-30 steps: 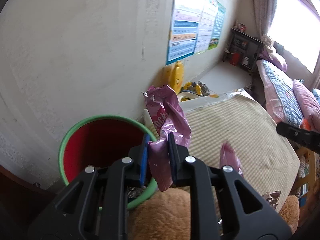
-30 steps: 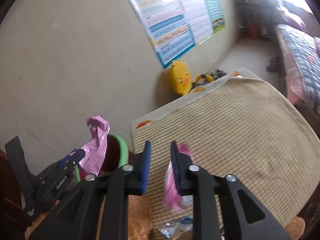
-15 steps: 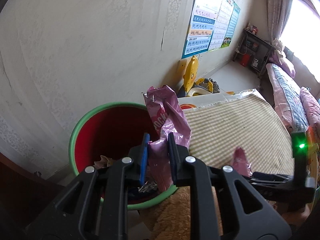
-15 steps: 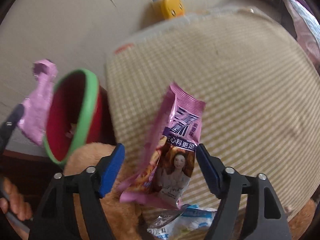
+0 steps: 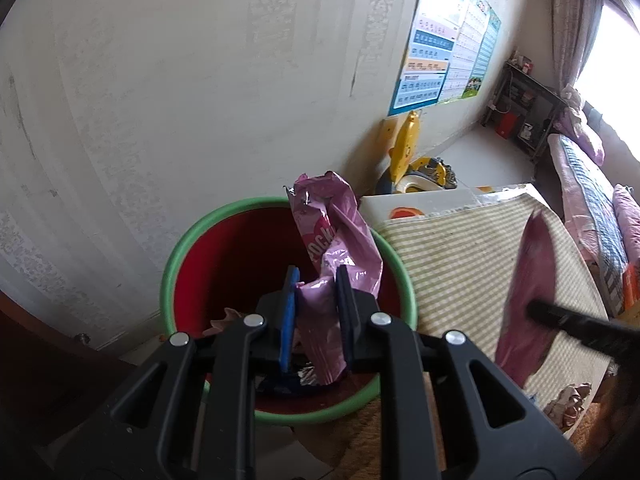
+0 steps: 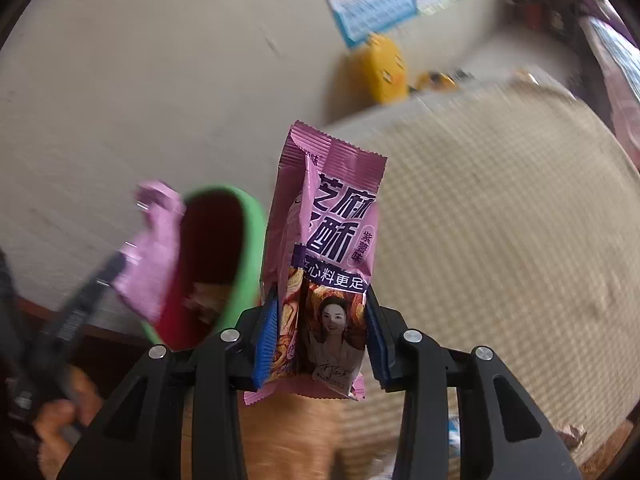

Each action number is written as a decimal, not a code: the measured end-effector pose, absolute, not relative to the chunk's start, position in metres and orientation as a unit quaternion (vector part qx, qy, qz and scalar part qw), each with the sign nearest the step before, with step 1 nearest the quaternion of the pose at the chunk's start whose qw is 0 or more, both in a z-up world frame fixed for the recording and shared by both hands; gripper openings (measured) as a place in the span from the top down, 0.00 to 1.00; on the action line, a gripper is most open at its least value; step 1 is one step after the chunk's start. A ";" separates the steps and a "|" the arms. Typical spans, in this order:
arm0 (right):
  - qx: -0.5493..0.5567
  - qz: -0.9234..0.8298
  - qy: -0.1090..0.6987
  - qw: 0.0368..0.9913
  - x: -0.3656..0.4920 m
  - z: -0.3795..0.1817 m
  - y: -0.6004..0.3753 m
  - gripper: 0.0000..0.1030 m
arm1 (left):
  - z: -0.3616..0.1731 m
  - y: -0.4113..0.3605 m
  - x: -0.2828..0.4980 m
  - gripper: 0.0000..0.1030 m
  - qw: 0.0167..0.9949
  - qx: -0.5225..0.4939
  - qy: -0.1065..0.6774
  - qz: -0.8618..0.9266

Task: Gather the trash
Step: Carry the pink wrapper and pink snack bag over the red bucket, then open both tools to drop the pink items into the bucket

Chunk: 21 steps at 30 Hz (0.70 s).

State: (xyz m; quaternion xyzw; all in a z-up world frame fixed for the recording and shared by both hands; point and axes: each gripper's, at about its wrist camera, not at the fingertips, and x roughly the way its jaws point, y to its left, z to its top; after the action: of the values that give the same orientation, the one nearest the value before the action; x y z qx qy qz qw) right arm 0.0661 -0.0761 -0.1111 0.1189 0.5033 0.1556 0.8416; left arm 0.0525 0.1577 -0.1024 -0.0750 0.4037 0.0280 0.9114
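Holding a crinkled pink wrapper (image 5: 334,240), the left gripper (image 5: 316,314) is hanging right over the red bin with the green rim (image 5: 188,240). Its jaws are squeezed tight on the wrapper's bottom end, and the top is sticking up above the bin's far rim. Some scraps are already lying inside the bin.

To do this step well, the left gripper should be letting go only while the wrapper is over the red middle, not over the rim. The tall top end could be tipping outward, so I think dipping it a little lower first would help.

Over to the right, the right gripper (image 6: 320,334) is carrying a pink snack packet (image 6: 328,248) with a picture on it. Its jaws are closing on the packet, and the blue pads are touching both of its sides. The packet is standing upright, just beside the bin's right rim, in front of the striped mat (image 6: 500,220). This one should be waiting for its turn, because both grippers are crowding close at the bin.

Farther right and back, a yellow duck toy (image 5: 406,146) is sitting by the wall under a poster (image 5: 436,64). More shiny scraps (image 5: 570,398) are lying at the mat's near right corner. A bed with pink pillows (image 5: 588,184) is standing at the far right.
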 end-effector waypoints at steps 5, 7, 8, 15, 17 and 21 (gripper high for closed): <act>0.109 0.197 0.481 0.847 0.081 -0.091 -0.043 0.63 | -0.108 0.173 0.053 0.83 0.907 -0.079 0.410 0.045; 0.097 0.207 0.475 0.849 0.086 -0.086 -0.029 0.63 | -0.111 0.180 0.054 0.83 0.905 -0.080 0.414 0.052; 0.090 0.211 0.473 0.851 0.088 -0.085 -0.022 0.63 | -0.113 0.182 0.054 0.83 0.904 -0.081 0.416 0.055; 0.063 0.240 0.479 0.842 0.109 -0.090 0.013 0.62 | -0.130 0.198 0.060 0.83 0.893 -0.081 0.437 0.069; 0.057 0.243 0.481 0.840 0.110 -0.092 0.019 0.61 | -0.135 0.201 0.061 0.83 0.890 -0.084 0.443 0.070; 0.049 0.252 0.484 0.837 0.115 -0.099 0.030 0.49 | -0.143 0.205 0.063 0.82 0.884 -0.093 0.453 0.074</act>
State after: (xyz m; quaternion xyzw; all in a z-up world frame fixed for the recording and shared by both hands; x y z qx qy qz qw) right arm 0.1145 0.0296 -0.0995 0.0488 0.4837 0.2519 0.8367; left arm 0.0634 0.2048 -0.1432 -0.0934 0.4530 0.0739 0.8835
